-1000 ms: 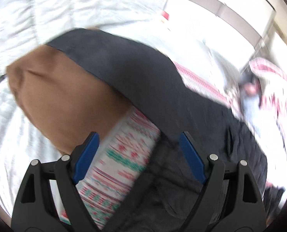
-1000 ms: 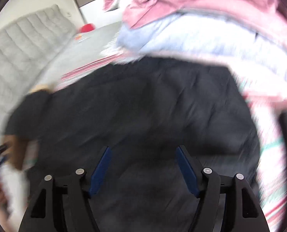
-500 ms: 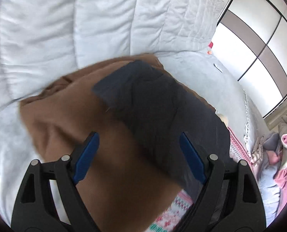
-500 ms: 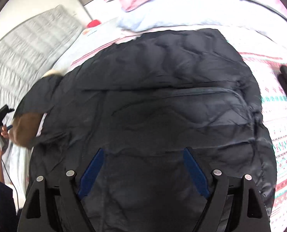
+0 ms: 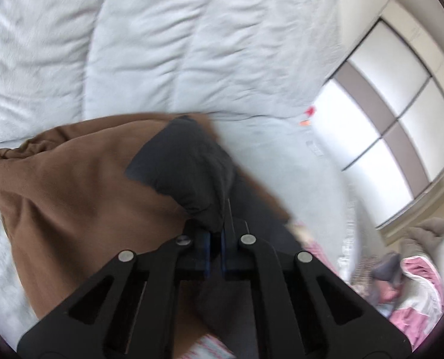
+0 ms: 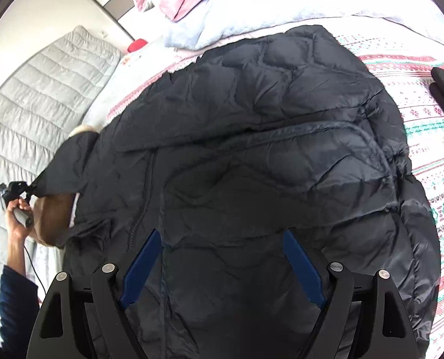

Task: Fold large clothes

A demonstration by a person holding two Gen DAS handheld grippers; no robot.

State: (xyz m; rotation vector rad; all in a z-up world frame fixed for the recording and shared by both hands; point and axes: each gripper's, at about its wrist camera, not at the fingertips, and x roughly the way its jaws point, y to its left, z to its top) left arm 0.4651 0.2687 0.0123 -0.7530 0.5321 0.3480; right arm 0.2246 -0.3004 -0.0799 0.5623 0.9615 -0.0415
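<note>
A black puffer jacket [image 6: 267,149] lies spread on a patterned bedspread [image 6: 425,125], its sleeve tip pinched in the left gripper [image 5: 215,239] while the right gripper [image 6: 222,264] hovers agape; the slick fabric could slip free.

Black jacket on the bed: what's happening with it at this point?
A person is folding a black quilted jacket spread on a patterned blanket. The left gripper is shut on a dark corner of the jacket, near its brown lining, by the grey quilted headboard. The right gripper hangs open above the jacket's body, holding nothing. A pile of pink and pale blue laundry sits beyond the jacket.
</note>
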